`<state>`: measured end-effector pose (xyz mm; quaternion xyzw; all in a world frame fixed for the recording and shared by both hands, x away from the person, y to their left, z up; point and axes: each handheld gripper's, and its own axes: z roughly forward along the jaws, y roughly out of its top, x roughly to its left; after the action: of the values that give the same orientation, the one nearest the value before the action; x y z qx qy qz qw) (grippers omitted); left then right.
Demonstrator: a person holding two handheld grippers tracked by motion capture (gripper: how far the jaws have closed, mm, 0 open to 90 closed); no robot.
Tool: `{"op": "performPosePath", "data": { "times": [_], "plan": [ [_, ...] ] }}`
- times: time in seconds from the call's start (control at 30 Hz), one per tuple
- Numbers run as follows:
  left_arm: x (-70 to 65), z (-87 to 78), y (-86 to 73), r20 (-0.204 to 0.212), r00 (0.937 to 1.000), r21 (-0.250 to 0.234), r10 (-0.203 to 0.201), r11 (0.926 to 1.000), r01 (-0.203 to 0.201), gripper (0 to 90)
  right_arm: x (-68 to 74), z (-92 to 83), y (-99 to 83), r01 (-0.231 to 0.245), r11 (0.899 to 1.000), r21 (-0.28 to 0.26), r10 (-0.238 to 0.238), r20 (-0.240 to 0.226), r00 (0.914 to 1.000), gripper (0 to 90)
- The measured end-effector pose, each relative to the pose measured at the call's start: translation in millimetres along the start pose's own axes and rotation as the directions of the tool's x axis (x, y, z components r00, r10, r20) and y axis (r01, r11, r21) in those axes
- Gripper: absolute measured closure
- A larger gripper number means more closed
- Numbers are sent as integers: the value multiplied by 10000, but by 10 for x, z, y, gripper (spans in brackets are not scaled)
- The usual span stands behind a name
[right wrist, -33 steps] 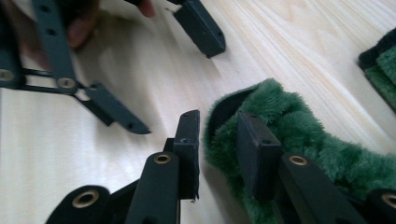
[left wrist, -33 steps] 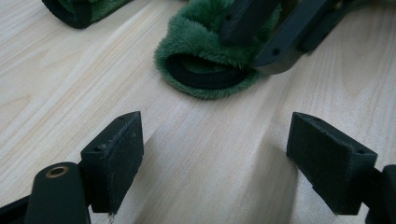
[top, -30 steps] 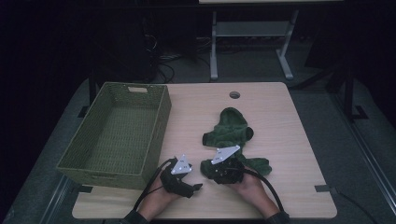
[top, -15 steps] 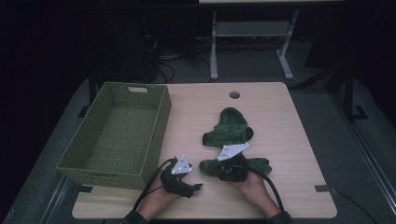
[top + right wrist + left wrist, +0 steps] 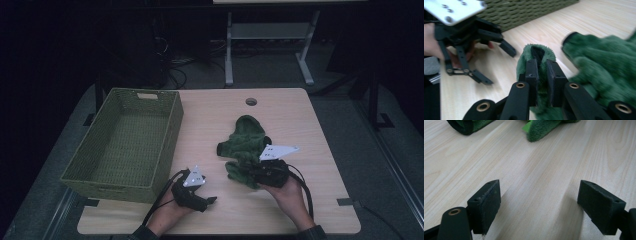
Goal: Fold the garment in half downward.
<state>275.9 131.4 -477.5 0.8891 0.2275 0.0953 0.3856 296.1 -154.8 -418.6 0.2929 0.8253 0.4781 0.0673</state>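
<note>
A dark green fuzzy garment [image 5: 245, 137] lies crumpled on the wooden table [image 5: 300, 120], right of centre. My right gripper [image 5: 248, 173] is at its near edge, shut on a raised fold of the cloth [image 5: 537, 53]. Its jaws have just been closing with the fleece pinched between them. The rest of the garment [image 5: 604, 65] spreads to the right in the right gripper view. My left gripper [image 5: 207, 201] rests low on the table near the front edge. Its jaws stand wide open [image 5: 546, 205] over bare wood, short of the garment's edge [image 5: 541, 128].
A green woven basket [image 5: 110, 187] with nothing in it stands at the table's left side, close to my left hand. A round cable hole [image 5: 251, 101] sits at the far edge. A metal desk frame [image 5: 270, 35] stands beyond the table.
My right gripper has moved right and risen a little, taking the pinched fold of the garment along. The left gripper has stayed put.
</note>
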Motion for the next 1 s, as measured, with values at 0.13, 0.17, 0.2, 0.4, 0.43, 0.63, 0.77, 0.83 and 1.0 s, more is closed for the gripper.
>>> {"op": "performPosePath", "data": {
  "times": [0.13, 0.17, 0.2, 0.4, 0.43, 0.63, 0.77, 0.83, 1.0],
  "plan": [
    [3, -1, 1, -18, 10000, 2, 41, 10000, -41, 184, -63, -22, -33, -153, 9996, 225, 142, 460, 9988, 808],
    [3, -1, 1, -18, 10000, 2, 41, 10000, -41, 184, -83, -21, -46, -208, 9994, 280, 189, 652, 9977, 808],
    [3, -1, 1, -19, 10000, 4, 42, 10000, -42, 184, -100, -22, -53, -246, 9991, 335, 222, 704, 9973, 808],
    [1, -1, 0, 4, 10000, 16, 18, 10000, -18, 184, -204, 34, -122, -695, 9906, 1182, 531, 1366, 9892, 804],
    [4, -1, 1, -11, 10000, 13, 58, 10000, -58, 184, -225, 39, -137, -783, 9886, 1289, 600, 1401, 9883, 801],
    [0, -1, 0, 8, 10000, 15, 7, 10000, -7, 184, -339, 82, -229, -1366, 9738, 1817, 1058, 1695, 9798, 805],
    [0, -1, 0, 5, 10000, 13, 17, 10000, -17, 184, -380, 165, -279, -1592, 9600, 2305, 1218, 1685, 9782, 820],
    [0, -1, 0, 4, 10000, 12, 16, 10000, -16, 184, -375, 183, -290, -1599, 9585, 2362, 1228, 1643, 9787, 820],
    [3, -2, 1, -10, 10000, 18, 54, 10000, -54, 184, -358, 79, -233, -1393, 9673, 2119, 1058, 1619, 9811, 724]
  ]
}}
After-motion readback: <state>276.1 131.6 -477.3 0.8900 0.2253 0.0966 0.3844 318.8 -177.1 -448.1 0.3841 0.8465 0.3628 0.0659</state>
